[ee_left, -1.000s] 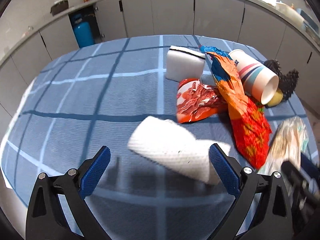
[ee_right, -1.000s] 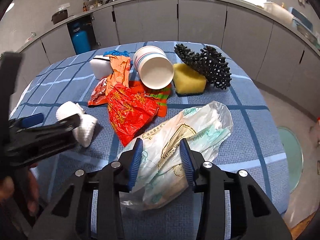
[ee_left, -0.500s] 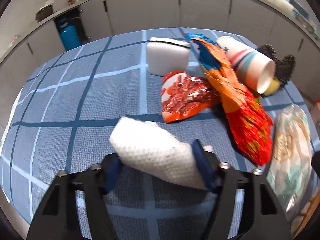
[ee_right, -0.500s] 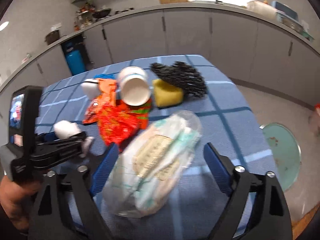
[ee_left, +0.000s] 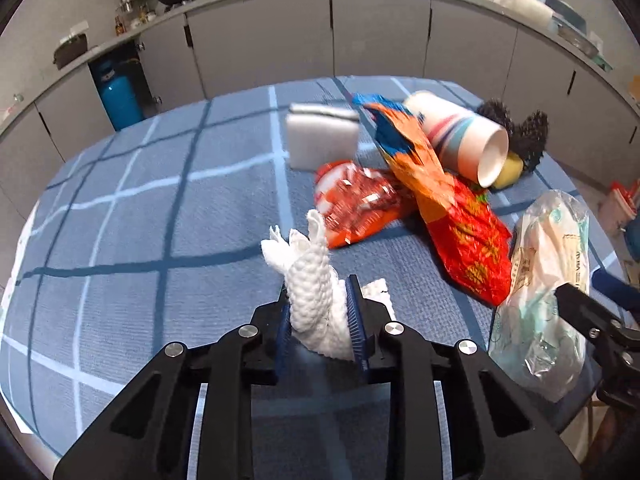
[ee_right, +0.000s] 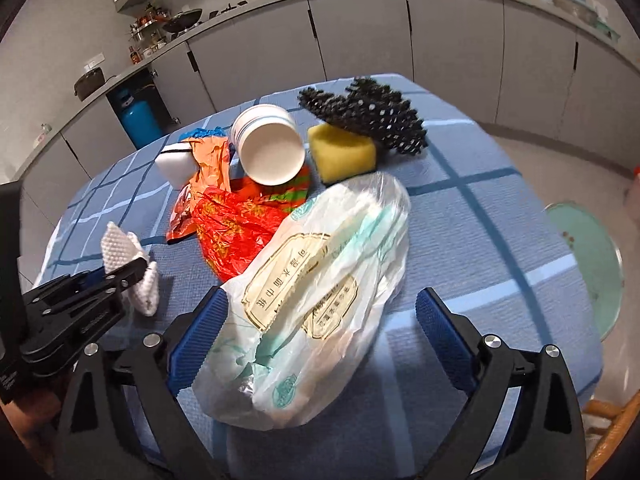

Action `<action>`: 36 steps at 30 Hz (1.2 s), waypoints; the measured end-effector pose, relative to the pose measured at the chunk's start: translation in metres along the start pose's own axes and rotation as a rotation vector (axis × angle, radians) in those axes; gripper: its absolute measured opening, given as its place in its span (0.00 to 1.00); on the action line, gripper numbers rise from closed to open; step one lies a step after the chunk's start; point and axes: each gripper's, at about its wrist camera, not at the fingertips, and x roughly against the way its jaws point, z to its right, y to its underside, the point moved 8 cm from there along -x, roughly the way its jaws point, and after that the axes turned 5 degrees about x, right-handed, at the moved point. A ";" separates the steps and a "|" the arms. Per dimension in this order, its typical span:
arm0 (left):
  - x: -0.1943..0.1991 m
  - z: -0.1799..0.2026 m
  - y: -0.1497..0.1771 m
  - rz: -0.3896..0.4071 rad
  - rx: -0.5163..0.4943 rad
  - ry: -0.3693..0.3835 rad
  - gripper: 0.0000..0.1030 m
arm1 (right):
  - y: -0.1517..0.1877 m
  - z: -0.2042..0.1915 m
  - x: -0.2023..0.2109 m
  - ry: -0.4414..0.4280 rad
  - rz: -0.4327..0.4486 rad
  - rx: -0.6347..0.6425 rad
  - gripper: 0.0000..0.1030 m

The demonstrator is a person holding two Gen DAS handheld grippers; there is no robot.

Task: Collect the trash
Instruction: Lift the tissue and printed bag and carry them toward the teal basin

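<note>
My left gripper [ee_left: 319, 320] is shut on a crumpled white paper towel [ee_left: 314, 280], squeezed upright between its blue pads just above the blue checked tablecloth [ee_left: 160, 216]; the towel also shows in the right wrist view [ee_right: 120, 246]. My right gripper [ee_right: 320, 320] is open, its fingers either side of a clear plastic bag [ee_right: 320, 288] lying on the cloth. Beyond lie red and orange snack wrappers [ee_left: 440, 208], a striped paper cup [ee_left: 460, 136] on its side and a white sponge block [ee_left: 322, 140].
A yellow sponge [ee_right: 344, 152] and a black mesh scrubber [ee_right: 372, 116] lie at the far right of the table. Grey cabinets [ee_right: 440, 40] ring the room. A blue gas cylinder [ee_left: 120, 96] stands by them. A green round stool [ee_right: 588, 264] is right of the table.
My left gripper closed on the paper towel, crumpling it upright. My right gripper opened wide around the plastic bag and pulled back slightly.
</note>
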 end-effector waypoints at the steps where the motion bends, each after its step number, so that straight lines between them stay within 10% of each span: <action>1: 0.004 -0.003 -0.004 0.018 0.002 -0.005 0.26 | 0.001 -0.001 -0.003 -0.019 -0.012 -0.012 0.87; 4: 0.011 -0.009 -0.010 0.045 0.008 -0.009 0.26 | 0.006 -0.010 -0.008 -0.084 -0.061 0.000 0.45; 8: 0.016 -0.007 -0.016 0.060 0.006 0.001 0.26 | 0.006 -0.026 0.009 -0.088 -0.026 0.080 0.26; 21: 0.051 0.042 -0.047 0.161 -0.098 0.041 0.26 | -0.012 -0.006 0.062 -0.004 0.082 0.216 0.21; 36: 0.069 0.219 -0.082 0.258 -0.328 0.255 0.26 | -0.031 0.164 0.102 0.209 0.129 0.031 0.21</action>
